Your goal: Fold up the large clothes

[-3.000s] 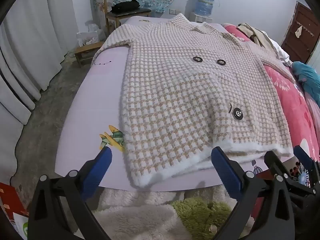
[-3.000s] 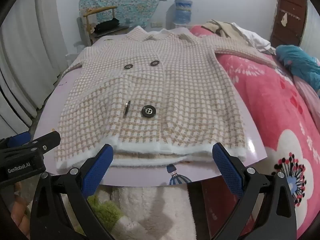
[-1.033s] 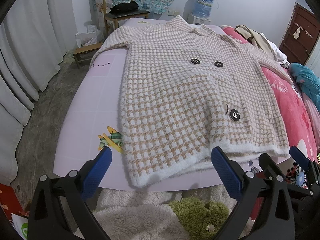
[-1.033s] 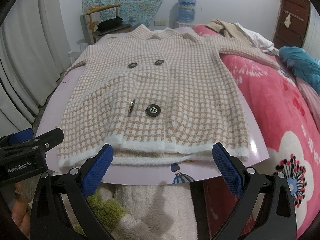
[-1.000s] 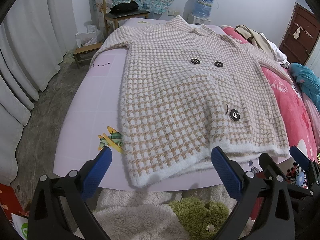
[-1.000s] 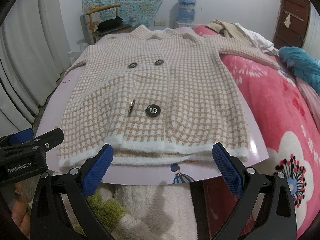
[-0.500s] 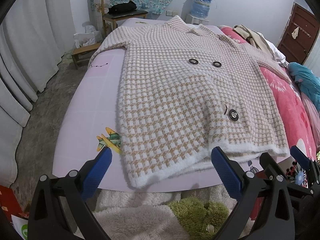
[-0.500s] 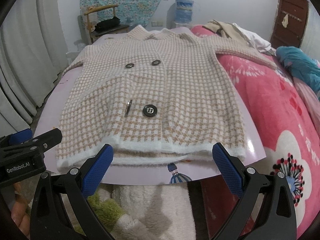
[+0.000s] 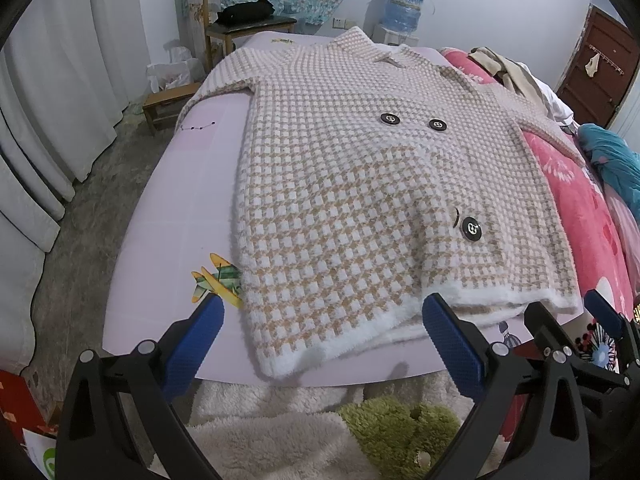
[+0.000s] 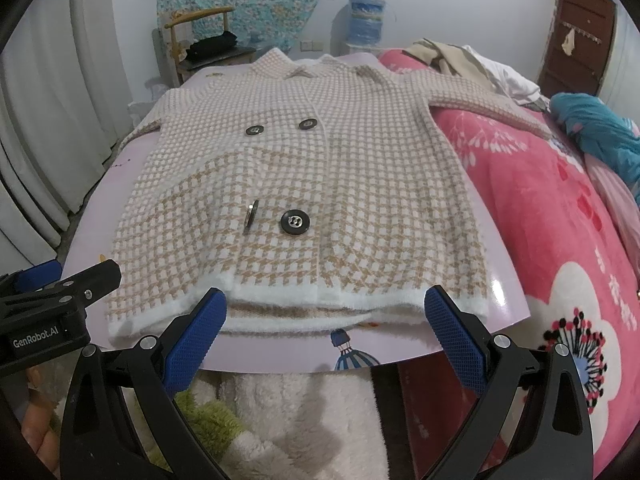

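A beige and white houndstooth coat with dark buttons lies face up, spread flat on a lilac board on the bed. It also shows in the right wrist view, on the board. Its white hem faces me. My left gripper is open and empty, just short of the hem's left corner. My right gripper is open and empty, just short of the hem's middle. The right sleeve stretches over the pink blanket.
A pink flowered blanket covers the bed to the right, with a teal garment and a beige pile behind. A wooden chair and stool stand at the far left. White curtains hang left. A fluffy white rug lies below.
Both grippers have shifted only slightly; the view has drifted a little. The coat has not moved.
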